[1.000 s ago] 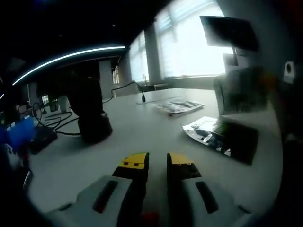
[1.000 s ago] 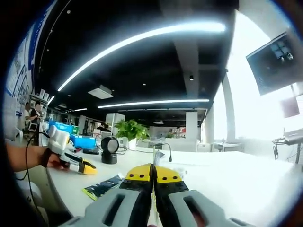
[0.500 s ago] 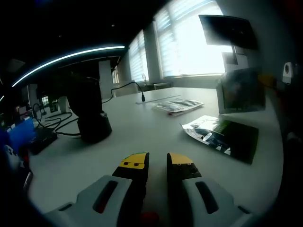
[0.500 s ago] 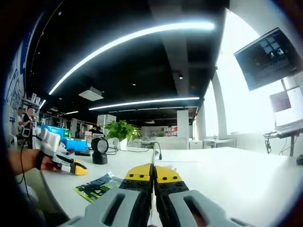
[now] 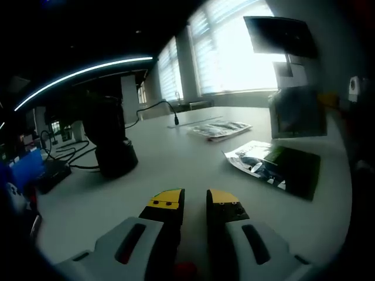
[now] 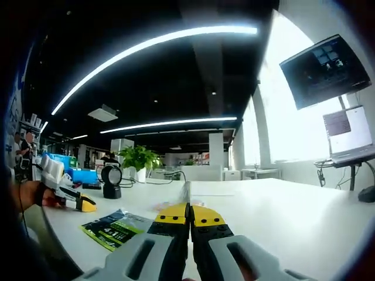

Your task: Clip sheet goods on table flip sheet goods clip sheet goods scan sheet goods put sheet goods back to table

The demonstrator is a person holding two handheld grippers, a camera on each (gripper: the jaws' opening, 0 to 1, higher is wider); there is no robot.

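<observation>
The right gripper has its jaws pressed together on the thin edge of a sheet, which stands up edge-on straight ahead of the yellow tips; in the left gripper view the same sheet hangs in the air up and to the right of the tips, a flat pack with its face to the camera. The left gripper holds nothing, its fingers a narrow gap apart, low over the table. I judge that the clip and lift are done and the scan is the step in hand: the next move calls for carrying the sheet toward the scanner, the dark stand ahead and left of the left tips, and turning its printed side to the scanner's window, while the grip on so thin an edge must not slip. A second green pack lies flat on the table, ahead and right of the left tips, and more packs lie farther ahead. The table is pale, smooth and broad. The room is an open office with bright windows, long ceiling lights, a wall screen, a laptop and a plant.
</observation>
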